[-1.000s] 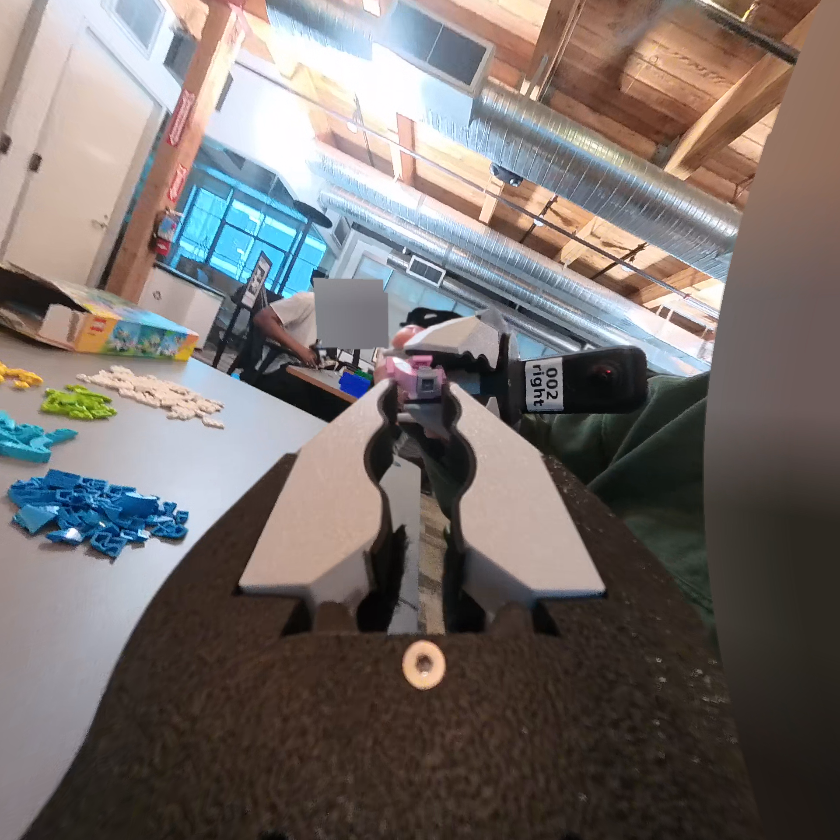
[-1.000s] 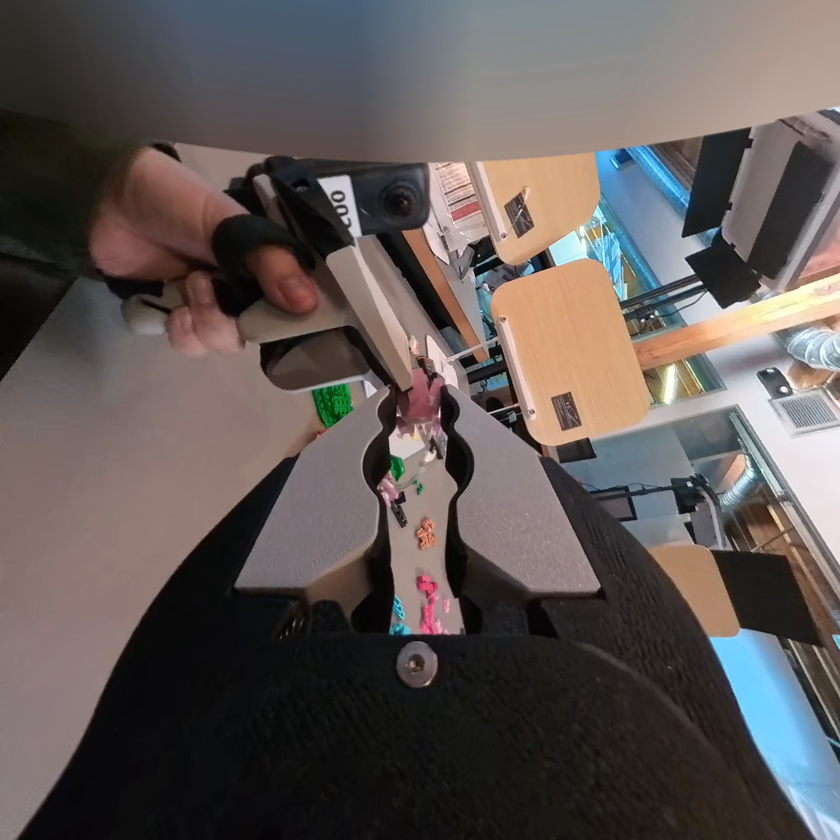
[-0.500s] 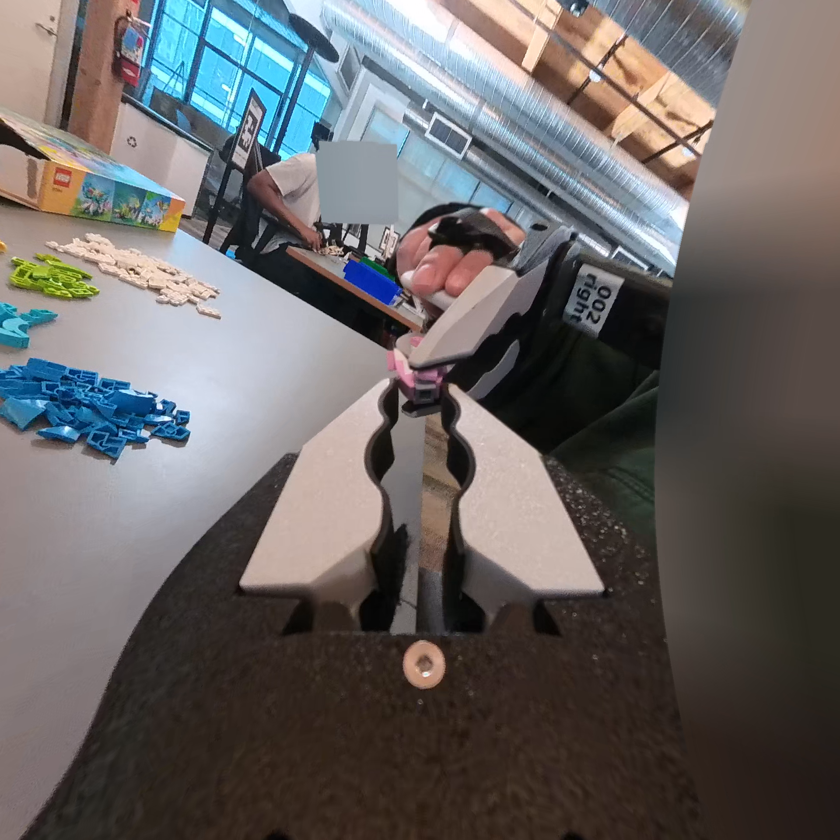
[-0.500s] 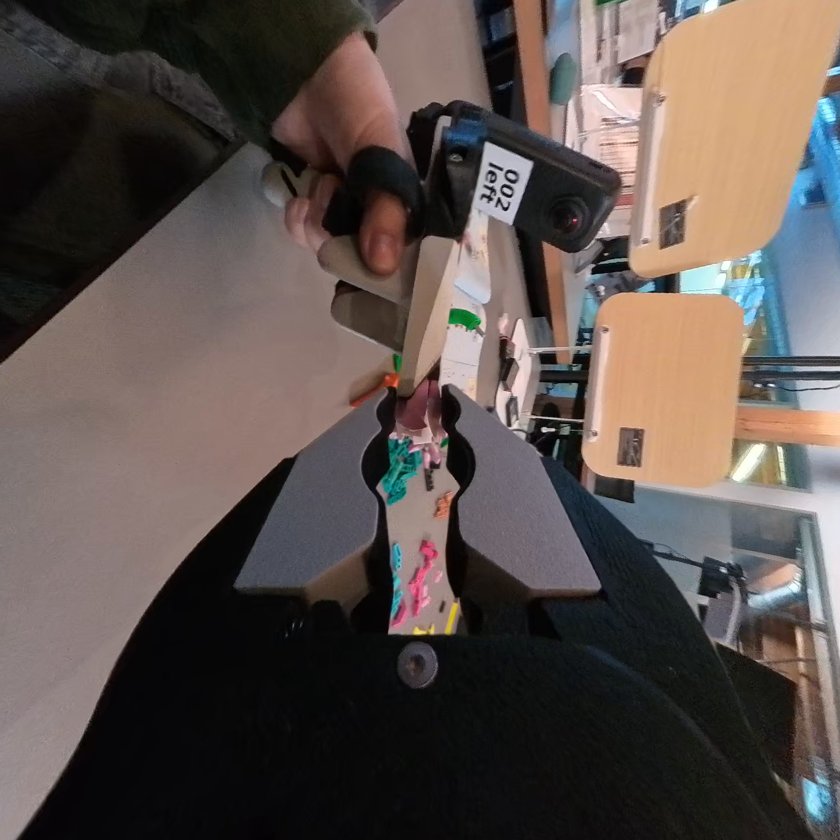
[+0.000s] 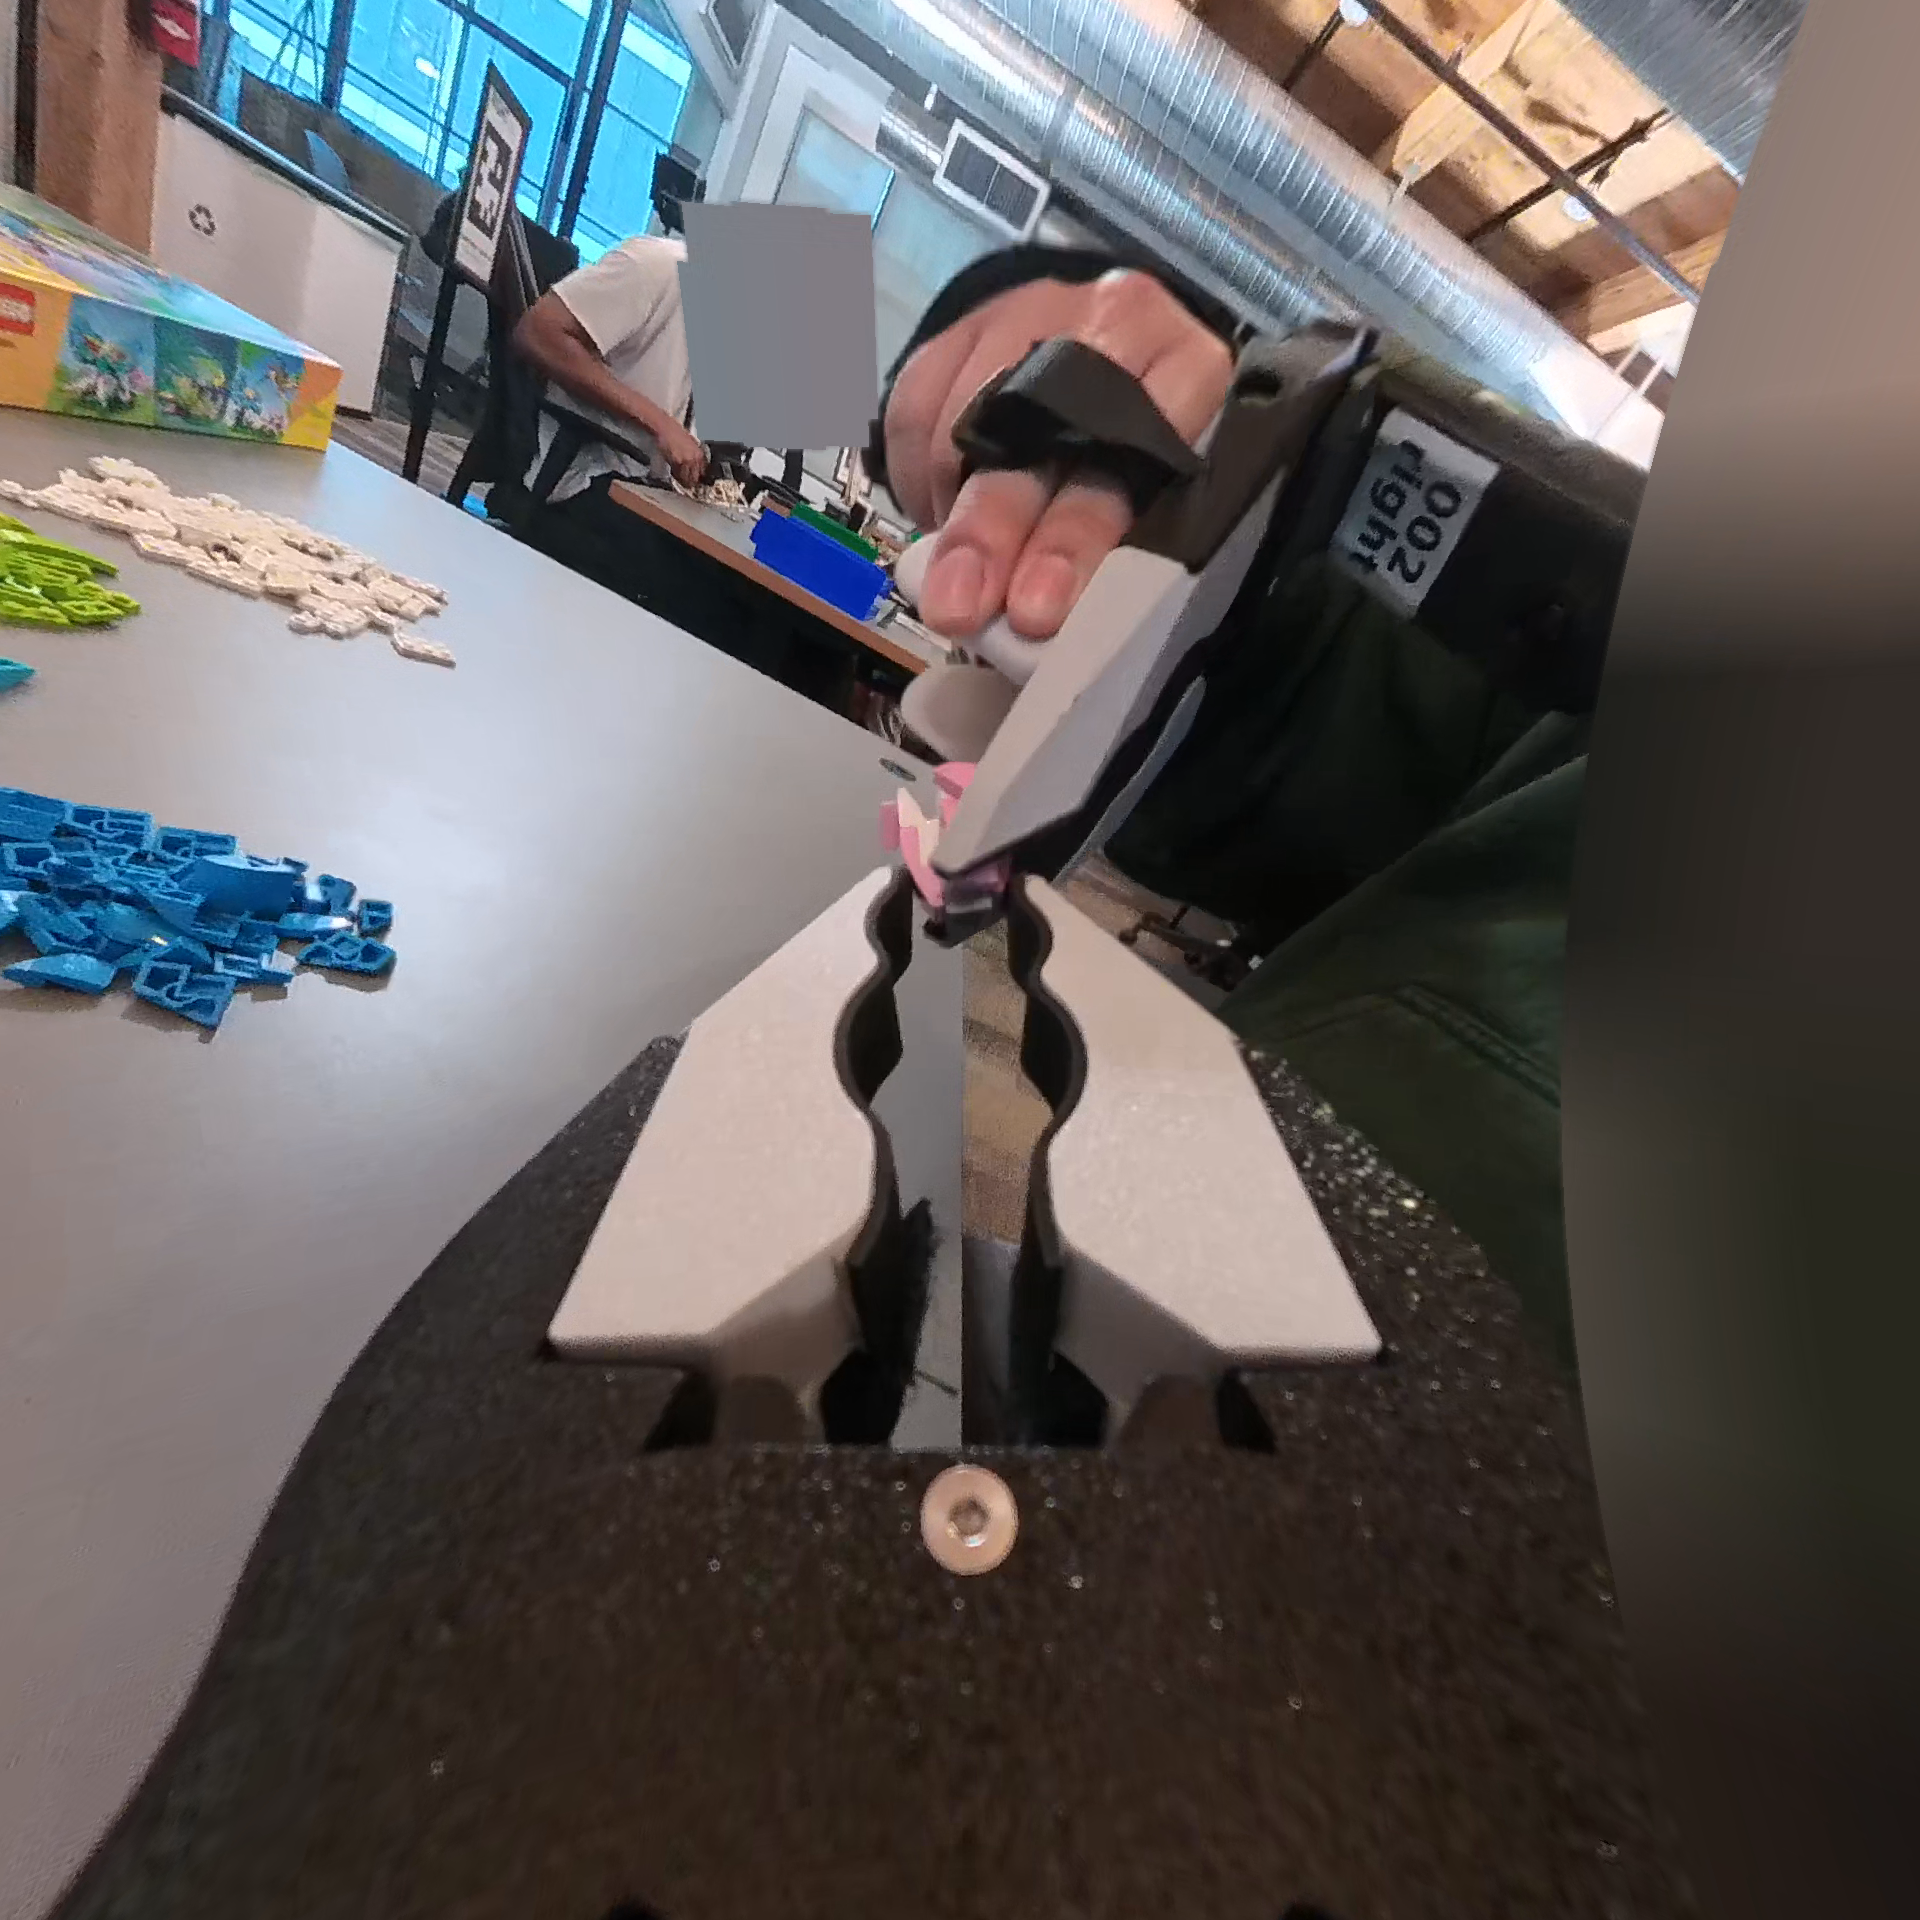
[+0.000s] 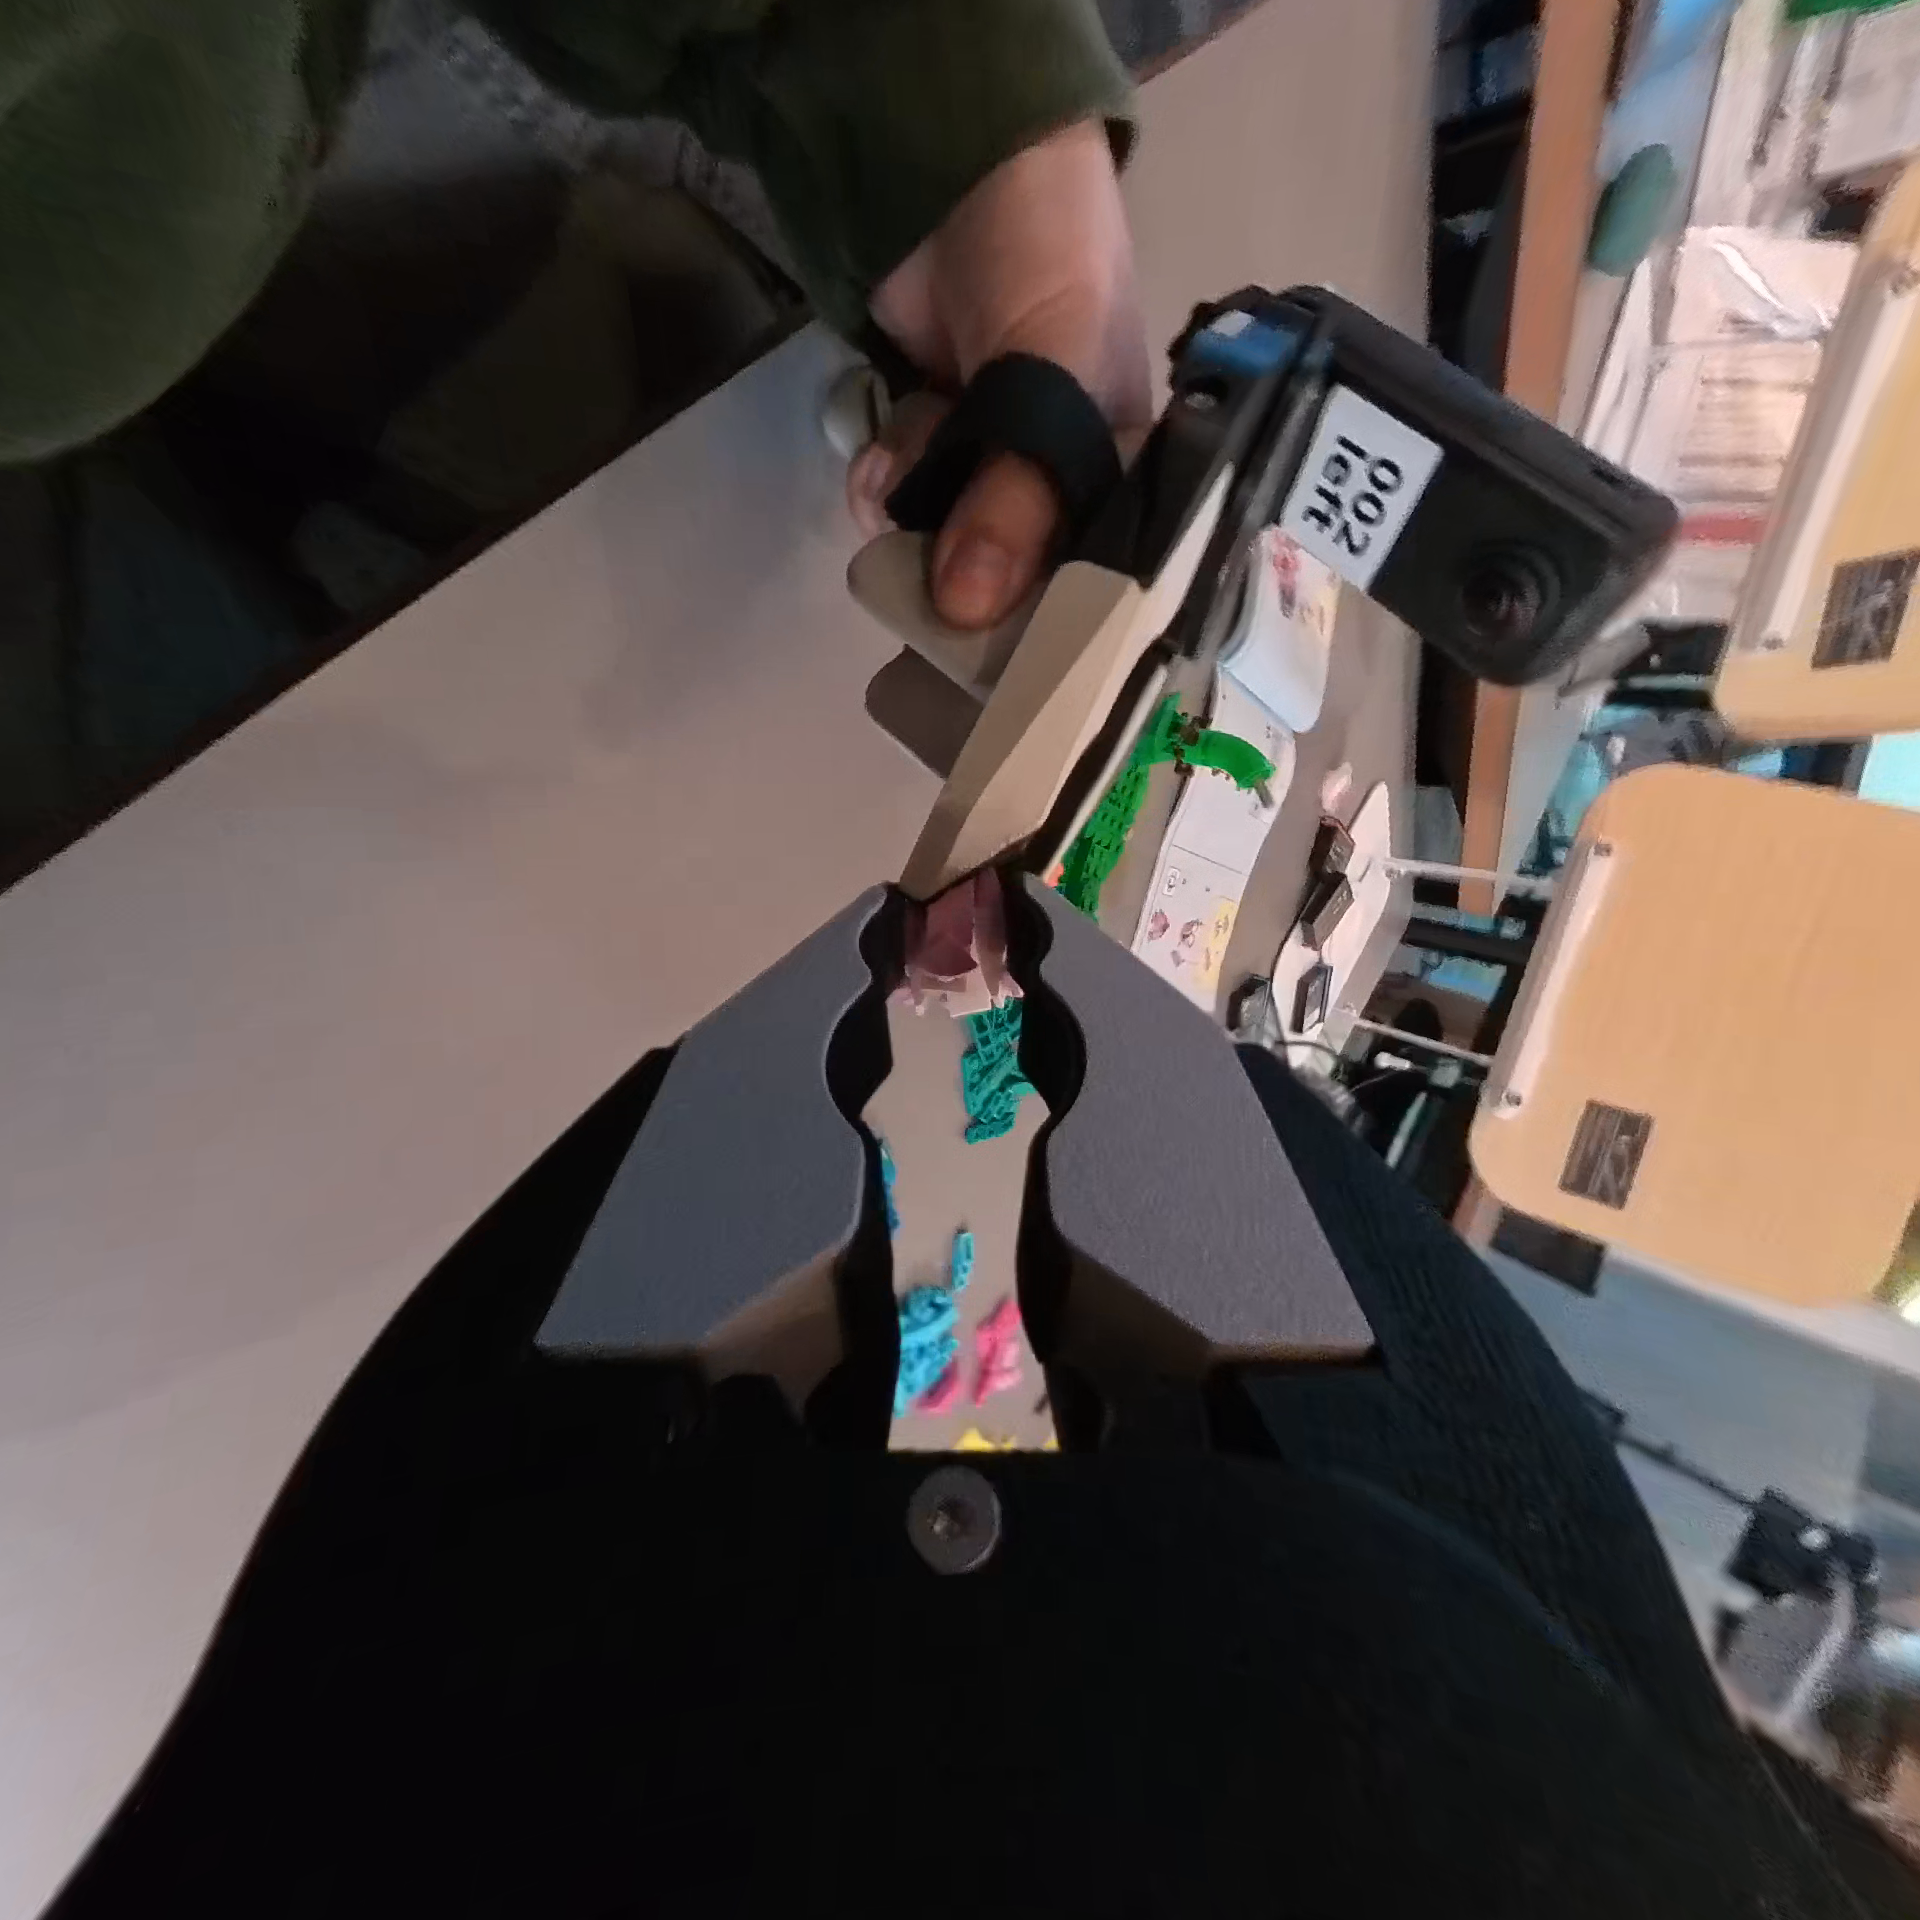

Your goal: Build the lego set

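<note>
Left tool [image 5: 951,899]: fingers nearly together, tips pinched on the small pink lego assembly [image 5: 940,844], which sits right at the tip line, above the near desk edge. Right tool [image 6: 956,914]: fingers likewise drawn close, clamped on the same pink assembly [image 6: 951,951] from the opposite side. The two tools meet tip to tip at a steep angle; each view shows the other tool's finger coming down from the upper right onto the piece.

Hands: right hand [image 5: 1023,436] grips its handle, a black strap over the fingers, ahead of and above the left tool. Left hand [image 6: 997,416] same grip, green sleeve [image 6: 810,125] behind it.

Clearance: the assembly is held in the air, off the desk [image 5: 436,831]. Left of the left tool the desktop is bare up to the blue pieces [image 5: 156,920]; white pieces [image 5: 249,556] and lime pieces [image 5: 57,592] lie farther ahead-left, well apart. Lego box [image 5: 156,358] at far left. Beyond the right tool's tips: teal pieces [image 6: 992,1070], a green plate build [image 6: 1117,821], instruction sheets [image 6: 1216,862].

Room: grey matte desk, exposed ducting [image 5: 1299,177] overhead, wooden ceiling, a person [image 5: 613,353] seated at another desk behind.
</note>
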Action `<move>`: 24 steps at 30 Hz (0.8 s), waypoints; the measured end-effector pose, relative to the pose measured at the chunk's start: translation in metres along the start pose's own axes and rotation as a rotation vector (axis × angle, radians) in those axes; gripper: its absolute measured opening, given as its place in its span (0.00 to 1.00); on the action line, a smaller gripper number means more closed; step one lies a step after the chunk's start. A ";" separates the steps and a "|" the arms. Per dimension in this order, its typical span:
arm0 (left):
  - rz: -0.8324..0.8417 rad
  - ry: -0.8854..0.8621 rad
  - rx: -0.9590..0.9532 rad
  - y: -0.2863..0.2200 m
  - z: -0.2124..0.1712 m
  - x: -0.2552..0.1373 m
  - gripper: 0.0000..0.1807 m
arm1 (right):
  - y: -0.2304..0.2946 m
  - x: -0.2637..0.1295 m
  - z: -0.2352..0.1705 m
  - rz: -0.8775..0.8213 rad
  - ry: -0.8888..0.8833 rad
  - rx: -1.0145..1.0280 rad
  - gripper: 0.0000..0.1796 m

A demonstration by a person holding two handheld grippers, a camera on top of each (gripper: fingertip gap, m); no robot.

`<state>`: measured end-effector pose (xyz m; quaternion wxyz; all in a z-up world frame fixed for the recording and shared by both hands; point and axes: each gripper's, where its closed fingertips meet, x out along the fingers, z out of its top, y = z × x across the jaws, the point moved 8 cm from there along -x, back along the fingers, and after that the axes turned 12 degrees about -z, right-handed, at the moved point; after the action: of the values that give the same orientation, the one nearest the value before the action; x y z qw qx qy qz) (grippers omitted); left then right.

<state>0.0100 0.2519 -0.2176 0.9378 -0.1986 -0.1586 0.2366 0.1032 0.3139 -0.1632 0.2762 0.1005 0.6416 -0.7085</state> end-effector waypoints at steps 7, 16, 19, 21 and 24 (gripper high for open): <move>-0.007 -0.173 0.018 -0.004 0.014 -0.012 0.10 | -0.009 0.003 -0.011 -0.241 -0.134 0.531 0.10; 0.107 -0.231 0.064 -0.005 0.019 -0.012 0.13 | 0.003 0.007 -0.021 -0.511 -0.262 0.706 0.10; 0.207 -0.271 0.103 -0.003 0.022 -0.015 0.17 | 0.003 0.012 -0.024 -0.643 -0.243 0.670 0.10; 0.257 -0.315 0.155 -0.003 0.024 -0.018 0.17 | 0.002 0.020 -0.024 -0.708 -0.247 0.631 0.10; 0.283 -0.343 0.189 -0.002 0.024 -0.021 0.12 | 0.000 0.035 -0.023 -0.761 -0.272 0.607 0.10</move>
<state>-0.0162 0.2472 -0.2003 0.8691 -0.0873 -0.2632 0.4096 0.0698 0.3272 -0.1843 0.0379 -0.1581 0.3559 -0.9203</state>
